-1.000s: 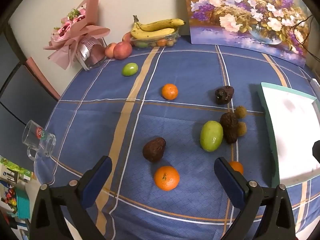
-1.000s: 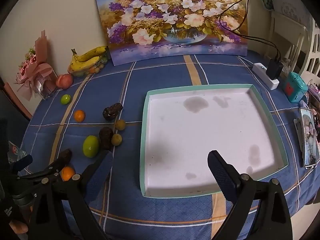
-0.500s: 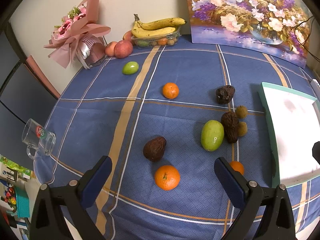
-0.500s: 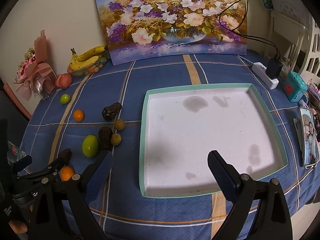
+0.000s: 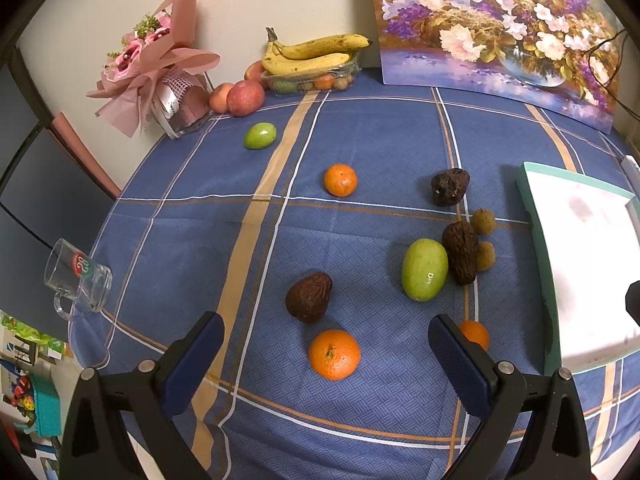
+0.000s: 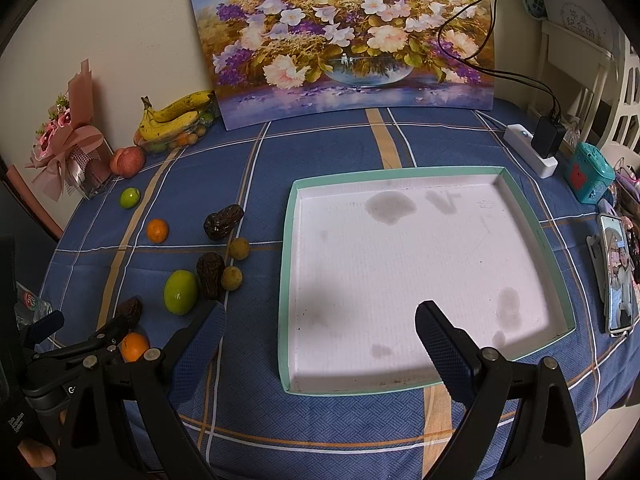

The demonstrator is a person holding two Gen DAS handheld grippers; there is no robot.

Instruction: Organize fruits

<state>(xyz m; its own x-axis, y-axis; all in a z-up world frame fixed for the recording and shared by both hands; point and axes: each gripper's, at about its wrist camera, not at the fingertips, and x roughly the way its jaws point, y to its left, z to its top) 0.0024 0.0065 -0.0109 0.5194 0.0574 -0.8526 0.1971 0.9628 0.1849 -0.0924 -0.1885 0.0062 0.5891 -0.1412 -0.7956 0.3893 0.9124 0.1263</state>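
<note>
Loose fruit lies on the blue checked tablecloth. My left gripper (image 5: 326, 340) is open and empty, just above an orange (image 5: 334, 354), with a dark avocado (image 5: 309, 297) beyond it. A large green fruit (image 5: 424, 269), a second dark avocado (image 5: 460, 252), a third (image 5: 450, 186), two small brown fruits (image 5: 483, 221), two more oranges (image 5: 340, 179) and a small green fruit (image 5: 260, 135) lie further off. My right gripper (image 6: 320, 328) is open and empty over the near edge of the empty white tray (image 6: 532, 216).
Bananas on a clear box of fruit (image 5: 312, 56) and peaches (image 5: 245, 97) stand at the back wall beside a pink bouquet (image 5: 156, 68). A glass mug (image 5: 76, 278) sits at the left table edge. A flower painting (image 6: 344, 36), power strip (image 6: 530, 156) and phone (image 6: 618, 272) are at the right.
The left wrist view has shifted slightly; the fruit sits a little lower and further right in the frame. The right gripper has barely moved. Both grippers stay open.
</note>
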